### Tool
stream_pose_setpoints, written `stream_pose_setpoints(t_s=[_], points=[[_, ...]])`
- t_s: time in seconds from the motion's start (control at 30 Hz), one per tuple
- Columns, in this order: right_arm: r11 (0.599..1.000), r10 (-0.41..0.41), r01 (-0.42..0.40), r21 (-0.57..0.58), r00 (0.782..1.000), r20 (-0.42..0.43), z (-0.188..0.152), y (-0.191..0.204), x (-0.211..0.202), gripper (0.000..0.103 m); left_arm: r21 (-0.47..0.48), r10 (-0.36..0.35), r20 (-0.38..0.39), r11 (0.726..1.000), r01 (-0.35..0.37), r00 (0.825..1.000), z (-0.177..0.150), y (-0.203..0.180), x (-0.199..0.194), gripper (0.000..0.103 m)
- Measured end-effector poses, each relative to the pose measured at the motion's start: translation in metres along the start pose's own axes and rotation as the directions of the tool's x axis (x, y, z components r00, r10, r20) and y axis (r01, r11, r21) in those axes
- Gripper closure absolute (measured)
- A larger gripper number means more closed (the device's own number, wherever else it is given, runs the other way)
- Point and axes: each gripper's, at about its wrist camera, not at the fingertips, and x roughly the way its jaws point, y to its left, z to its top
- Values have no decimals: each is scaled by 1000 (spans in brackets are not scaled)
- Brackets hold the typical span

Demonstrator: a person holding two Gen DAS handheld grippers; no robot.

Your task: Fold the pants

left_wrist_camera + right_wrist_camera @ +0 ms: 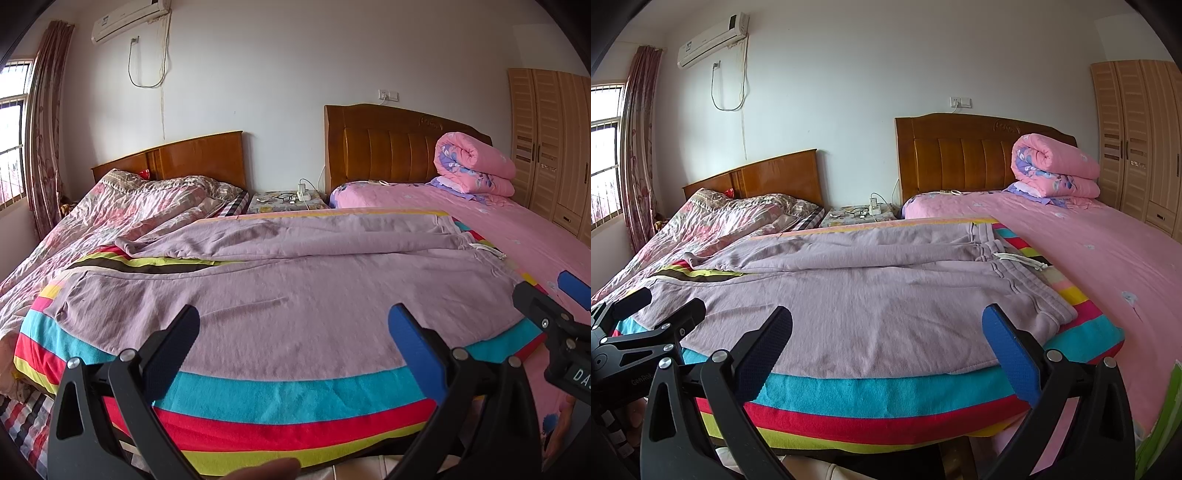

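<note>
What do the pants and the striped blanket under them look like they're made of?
The pants look like a soft cotton knit, sweatpants style: matte lilac surface, loose wrinkles, a ribbed waistband with a white drawstring. The striped blanket looks like fleece or plush terry: a fuzzy, slightly napped surface in bright bands, no sheen. The exact fiber of either cannot be told from the look alone.

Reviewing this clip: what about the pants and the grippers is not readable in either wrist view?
- Pants: far leg's cuff, both views; it ends in bunched folds.
- Pants' underside: hidden against the striped blanket.
- Left gripper: right wrist view; fingertips lie low against the cloth, contact unclear.
- Right gripper: left wrist view; cut by the right edge.
</note>
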Motion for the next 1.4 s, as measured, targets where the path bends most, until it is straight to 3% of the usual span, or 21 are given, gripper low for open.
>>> stream_pose_setpoints(t_s=[0.43, 0.53, 0.6, 0.63, 0.7, 0.77, 0.87, 0.9, 0.97, 1.07, 1.13, 1.27, 1.4], points=[[999, 33, -33, -1, 999, -20, -4, 3, 4, 4, -16, 10, -7, 1000, -11, 1000, 7, 5, -1, 1], [994, 99, -101, -32, 994, -41, 0, 4, 16, 4, -20, -68, -62, 998, 67, 996, 3, 5, 8, 1], [986, 147, -152, -65, 986, -78, 9, -2, 38, 4, -16, -219, -127, 976, 219, 967, -1, 2, 22, 1], [979, 180, -190, -80, 977, -116, 15, -5, 53, 4, -20, -283, -150, 959, 283, 947, -3, 1, 28, 1], [963, 220, -247, -105, 950, -221, 31, -16, 94, 4, -26, -343, -184, 938, 345, 921, -4, -3, 43, 1], [951, 232, -280, -134, 928, -291, 47, -27, 135, 4, -29, -342, -237, 938, 346, 909, 0, -7, 61, 1], [923, 264, -346, -166, 886, -382, 77, -46, 201, 4, -85, -373, -369, 925, 369, 851, 28, -8, 107, 1], [916, 273, -364, -170, 873, -404, 88, -52, 226, 4, -113, -384, -379, 922, 369, 842, 42, -5, 125, 1], [897, 270, -391, -207, 854, -444, 108, -58, 274, 4, -134, -369, -392, 929, 344, 843, 71, 0, 161, 1], [868, 236, -415, -273, 828, -508, 131, -63, 356, 4, -149, -296, -415, 955, 256, 860, 105, 10, 222, 1], [853, 235, -443, -277, 799, -554, 141, -64, 411, 4, -194, -271, -461, 960, 202, 845, 116, 20, 263, 1], [792, 283, -551, -262, 712, -642, 149, -58, 498, 5, -310, -282, -514, 942, 131, 810, 117, 39, 316, 1], [733, 300, -635, -243, 623, -723, 148, -46, 554, 29, -348, -300, -505, 929, 128, 809, 115, 51, 329, 1]])
